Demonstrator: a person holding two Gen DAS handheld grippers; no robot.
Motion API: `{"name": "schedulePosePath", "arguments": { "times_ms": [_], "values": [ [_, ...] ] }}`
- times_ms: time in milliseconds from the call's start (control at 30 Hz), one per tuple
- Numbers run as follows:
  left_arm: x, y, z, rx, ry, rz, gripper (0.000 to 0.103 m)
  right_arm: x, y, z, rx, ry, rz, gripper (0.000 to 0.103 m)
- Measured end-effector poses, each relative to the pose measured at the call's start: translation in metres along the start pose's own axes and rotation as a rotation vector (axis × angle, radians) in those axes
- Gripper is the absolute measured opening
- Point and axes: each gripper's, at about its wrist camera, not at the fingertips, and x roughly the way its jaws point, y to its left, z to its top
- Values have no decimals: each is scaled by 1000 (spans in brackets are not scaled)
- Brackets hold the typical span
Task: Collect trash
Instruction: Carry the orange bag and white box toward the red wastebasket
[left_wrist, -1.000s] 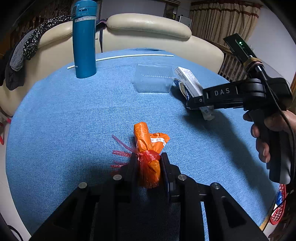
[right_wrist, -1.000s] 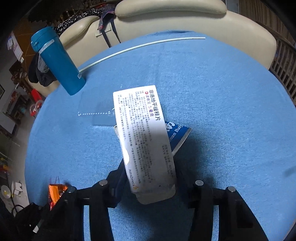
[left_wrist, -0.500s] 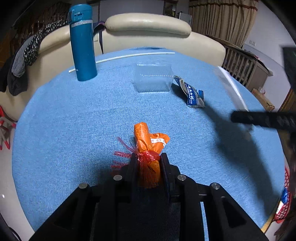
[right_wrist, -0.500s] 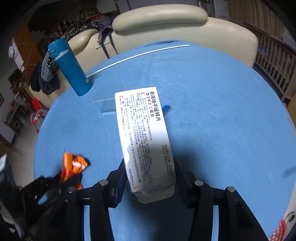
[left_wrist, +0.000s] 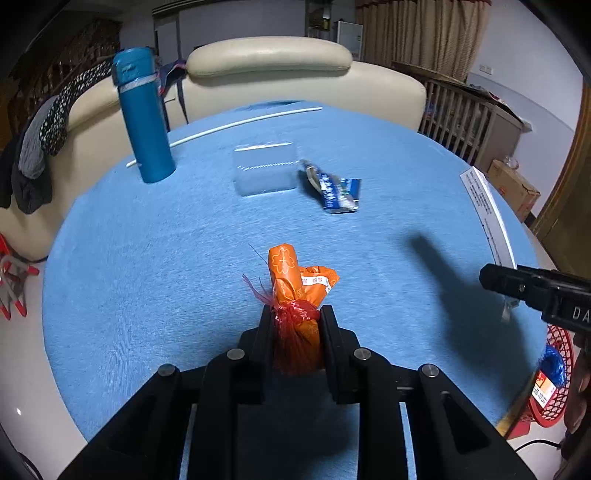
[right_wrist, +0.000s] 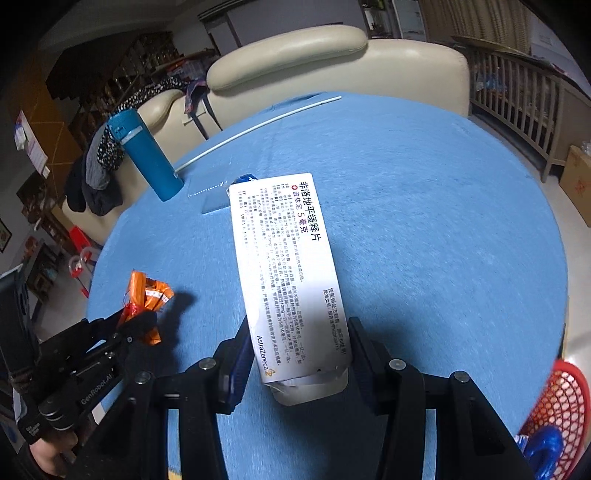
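Observation:
My left gripper (left_wrist: 295, 325) is shut on an orange wrapper bundle (left_wrist: 291, 284) tied with red netting, held just above the blue table. The bundle also shows in the right wrist view (right_wrist: 146, 295). My right gripper (right_wrist: 295, 354) is shut on a white medicine box (right_wrist: 288, 273) with printed text, held above the table near its right edge. The box's edge shows in the left wrist view (left_wrist: 487, 218). A blue foil wrapper (left_wrist: 334, 188) lies on the table beside a clear plastic box (left_wrist: 266, 170).
A round table with a blue cloth (left_wrist: 147, 258). A tall blue flask (left_wrist: 144, 118) stands at the far left, a white rod (left_wrist: 229, 127) behind it. A red mesh basket (right_wrist: 554, 410) with trash sits on the floor at the right. A cream sofa (left_wrist: 295, 74) stands behind.
My right gripper has lifted the white box off the blue foil wrapper and carried it right and back, toward the table's right edge. My left gripper keeps holding the orange bundle.

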Motion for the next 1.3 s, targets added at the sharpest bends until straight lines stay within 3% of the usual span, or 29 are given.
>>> {"name": "schedulePosePath", "arguments": {
  "times_ms": [300,667,1300],
  "values": [
    [-15,-33,2,65,-23,-10,25,-30,-28,-18,73,-61,8,51],
    [-22,-59,1,124,-26,-8,25,-35,-47,-34,133,-82,39,51],
    [-39,-99,-12,191,-24,-48,25,-69,-64,-52,204,-158,55,51]
  ]
}}
